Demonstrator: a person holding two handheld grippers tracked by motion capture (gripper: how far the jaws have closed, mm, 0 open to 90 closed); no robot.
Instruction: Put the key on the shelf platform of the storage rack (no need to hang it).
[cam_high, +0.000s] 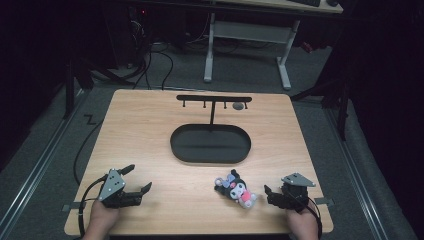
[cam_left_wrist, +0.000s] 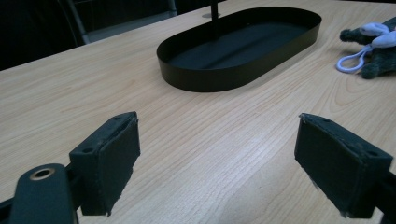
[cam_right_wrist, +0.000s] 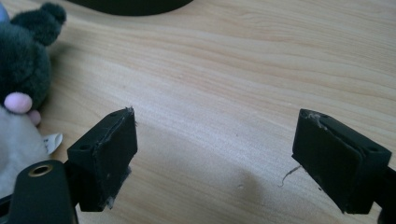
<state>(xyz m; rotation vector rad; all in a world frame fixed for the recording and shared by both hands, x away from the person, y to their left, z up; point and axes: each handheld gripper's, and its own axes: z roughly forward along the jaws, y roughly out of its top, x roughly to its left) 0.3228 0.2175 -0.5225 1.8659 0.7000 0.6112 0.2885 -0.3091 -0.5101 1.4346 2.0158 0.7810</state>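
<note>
The plush toy (cam_high: 235, 190) lies on the table (cam_high: 150, 130) near the front edge, on the person's right half, just beside the right gripper (cam_high: 272, 196) and well apart from the left gripper (cam_high: 136, 181). The right gripper is therefore the nearer one for any pick. Its jaws stand wide apart with bare wood between them; in the right gripper view the plush toy (cam_right_wrist: 21, 70) sits off to the left of the jaw line, not between the jaws, so a sideways shift toward the toy would likely be needed before closing. The toy's long axis runs diagonally, from its dark head end toward the middle of the table to its pink end nearest the right gripper. The left gripper (cam_left_wrist: 217, 158) is also wide open and empty (its own view shows the toy's white loop (cam_left_wrist: 351, 60) far off at the upper right). The oval black tray (cam_high: 176, 148), with its hook stand (cam_high: 213, 99), lies beyond the toy at the table's centre.
</note>
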